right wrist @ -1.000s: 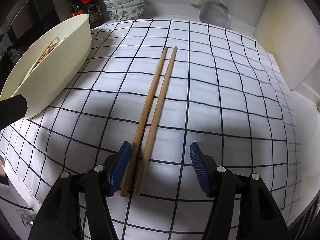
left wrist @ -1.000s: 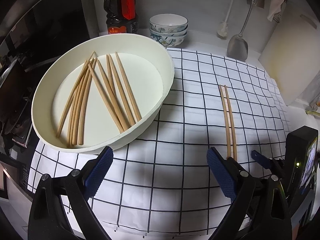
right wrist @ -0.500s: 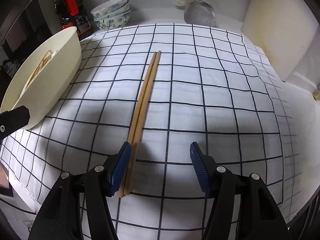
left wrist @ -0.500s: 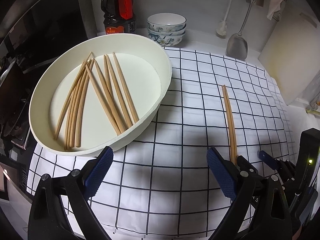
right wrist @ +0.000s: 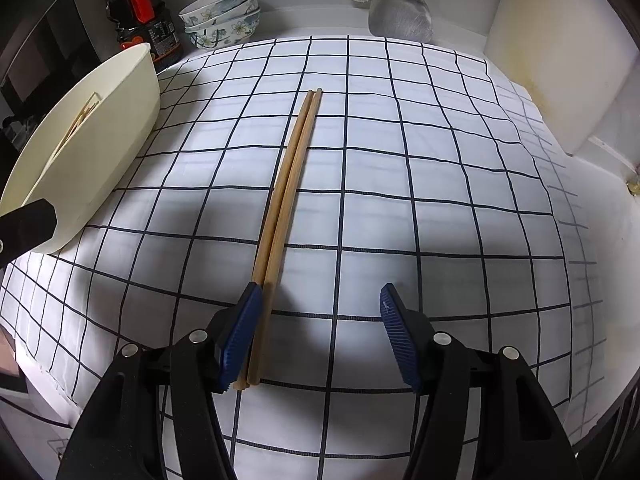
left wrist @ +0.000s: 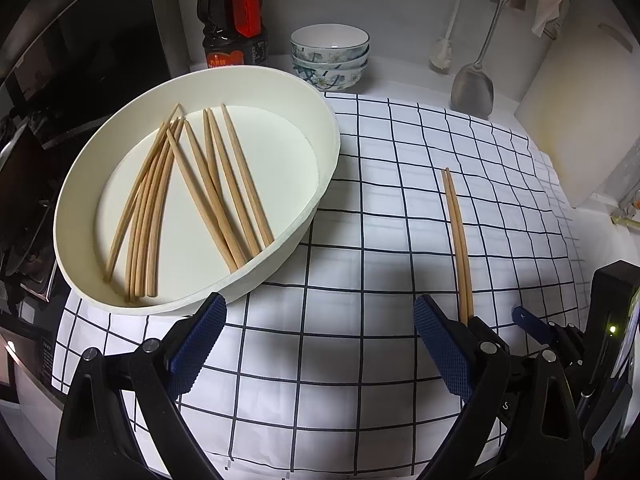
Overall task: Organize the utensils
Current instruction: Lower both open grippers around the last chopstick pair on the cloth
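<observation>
Closing on the last pair of chopsticks

The right gripper (right wrist: 320, 332) stands about half open over the near ends of the two chopsticks (right wrist: 286, 208), which lie side by side on the checked cloth (right wrist: 440, 200); they touch the left pad (right wrist: 240, 340), the right pad is apart, nothing is held. To grip well, I judge it should shift toward 9 o'clock to centre the pair, then close evenly so neither rolls away. The white tub (left wrist: 332, 152) with the other chopsticks waits at 10 o'clock. The left gripper (left wrist: 316, 344) is wide open and empty.
</observation>
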Tool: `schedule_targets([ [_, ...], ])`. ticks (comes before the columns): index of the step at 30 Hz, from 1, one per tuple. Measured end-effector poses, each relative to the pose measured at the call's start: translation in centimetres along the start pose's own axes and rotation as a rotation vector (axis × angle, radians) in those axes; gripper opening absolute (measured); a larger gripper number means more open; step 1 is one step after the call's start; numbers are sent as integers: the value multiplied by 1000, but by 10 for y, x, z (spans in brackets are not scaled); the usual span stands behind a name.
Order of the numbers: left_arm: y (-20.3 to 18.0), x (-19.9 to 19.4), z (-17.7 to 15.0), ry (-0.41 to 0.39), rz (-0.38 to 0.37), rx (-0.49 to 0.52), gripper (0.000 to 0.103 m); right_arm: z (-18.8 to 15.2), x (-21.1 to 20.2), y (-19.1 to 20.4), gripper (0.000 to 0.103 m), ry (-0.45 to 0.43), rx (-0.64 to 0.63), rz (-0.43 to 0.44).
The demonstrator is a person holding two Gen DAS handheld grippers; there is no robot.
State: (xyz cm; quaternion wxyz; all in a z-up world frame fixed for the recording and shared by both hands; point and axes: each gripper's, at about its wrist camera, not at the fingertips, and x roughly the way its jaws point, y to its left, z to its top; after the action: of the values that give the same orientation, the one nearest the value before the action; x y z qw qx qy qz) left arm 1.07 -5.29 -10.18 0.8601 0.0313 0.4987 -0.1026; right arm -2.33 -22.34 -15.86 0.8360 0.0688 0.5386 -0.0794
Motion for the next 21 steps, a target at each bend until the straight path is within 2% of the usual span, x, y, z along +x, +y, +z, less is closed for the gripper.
schedule_targets([
  [7, 0, -1, 1, -3, -4, 4, 93, -4, 3, 0, 58, 34, -8, -8],
  [21, -7, 0, 1, -4, -6, 25, 93, 11, 12, 5, 58, -37, -68, 3],
])
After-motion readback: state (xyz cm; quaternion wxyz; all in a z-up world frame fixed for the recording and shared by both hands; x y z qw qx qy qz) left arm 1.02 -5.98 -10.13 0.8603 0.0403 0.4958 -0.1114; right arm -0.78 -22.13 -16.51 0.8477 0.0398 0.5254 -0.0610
